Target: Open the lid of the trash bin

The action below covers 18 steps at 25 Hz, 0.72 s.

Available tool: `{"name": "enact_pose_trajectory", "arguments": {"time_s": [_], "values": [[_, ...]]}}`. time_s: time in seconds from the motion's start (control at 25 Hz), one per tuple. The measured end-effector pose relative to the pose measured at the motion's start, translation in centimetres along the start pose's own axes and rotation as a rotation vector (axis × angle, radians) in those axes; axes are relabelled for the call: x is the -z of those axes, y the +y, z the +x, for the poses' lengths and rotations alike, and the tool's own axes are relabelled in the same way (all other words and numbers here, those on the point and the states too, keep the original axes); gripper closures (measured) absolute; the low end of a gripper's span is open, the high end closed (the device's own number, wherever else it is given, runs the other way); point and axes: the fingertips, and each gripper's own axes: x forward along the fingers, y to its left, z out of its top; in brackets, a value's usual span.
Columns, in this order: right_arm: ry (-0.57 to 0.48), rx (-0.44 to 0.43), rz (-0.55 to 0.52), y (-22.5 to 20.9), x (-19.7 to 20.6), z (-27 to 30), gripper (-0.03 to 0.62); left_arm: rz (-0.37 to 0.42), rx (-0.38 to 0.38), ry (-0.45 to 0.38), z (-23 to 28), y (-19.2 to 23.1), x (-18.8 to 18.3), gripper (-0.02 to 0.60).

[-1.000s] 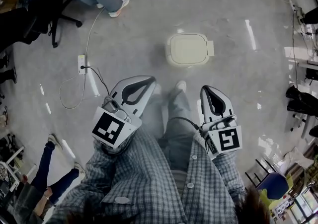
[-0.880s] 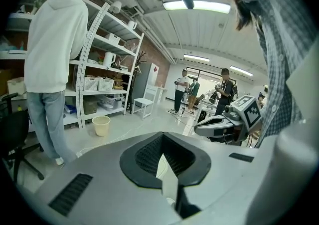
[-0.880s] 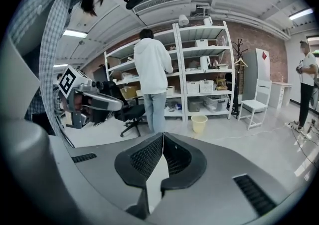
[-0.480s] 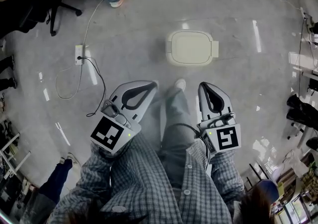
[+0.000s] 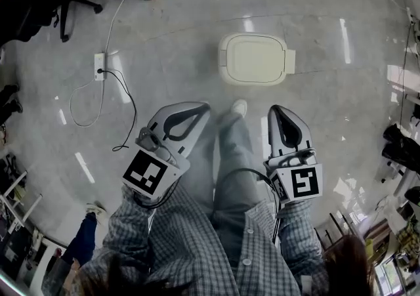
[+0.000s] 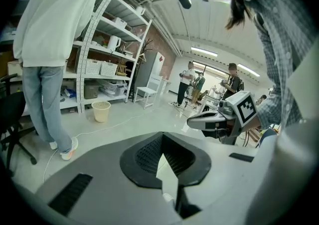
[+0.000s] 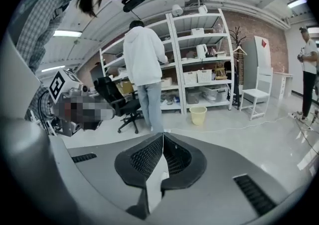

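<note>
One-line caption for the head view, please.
Closed trash bin on the floor ahead; left gripper and right gripper, both shut and empty, held short of it.

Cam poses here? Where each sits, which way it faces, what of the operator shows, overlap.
Head view: on the person's head, facing steeply down; trash bin ahead, closed; left gripper, right gripper, plaid sleeves show.
Left gripper view: on the left gripper, about level along its shut jaws across the room; right gripper shows.
Right gripper view: on the right gripper, about level along its shut jaws toward shelving; left gripper shows.
Shared: both gripper views catch shelving and yellow bucket, not the trash bin.
</note>
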Motion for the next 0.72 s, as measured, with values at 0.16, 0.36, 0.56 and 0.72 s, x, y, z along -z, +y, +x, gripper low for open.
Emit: {"name": "enact_pose_trajectory", "arguments": {"time_s": [0.16, 0.36, 0.56, 0.72], "values": [[-0.016, 0.033, 0.027, -1.8, 0.5, 1.1, 0.574, -0.027, -0.007, 0.012, 1.7, 1.3, 1.2, 0.575], [-0.013, 0.034, 0.045, -2.6, 1.9, 1.8, 0.574, 0.023, 0.005, 0.061, 4.1, 2.6, 3.3, 0.575], [0.028, 0.062, 0.065, -3.6, 3.8, 2.5, 0.574, 0.025, -0.006, 0.068, 6.4, 4.2, 4.4, 0.575], [0.0, 0.053, 0.083, -3.9, 4.4, 3.3, 0.574, 0.032, 0.001, 0.079, 8.2, 5.3, 6.4, 0.575]]}}
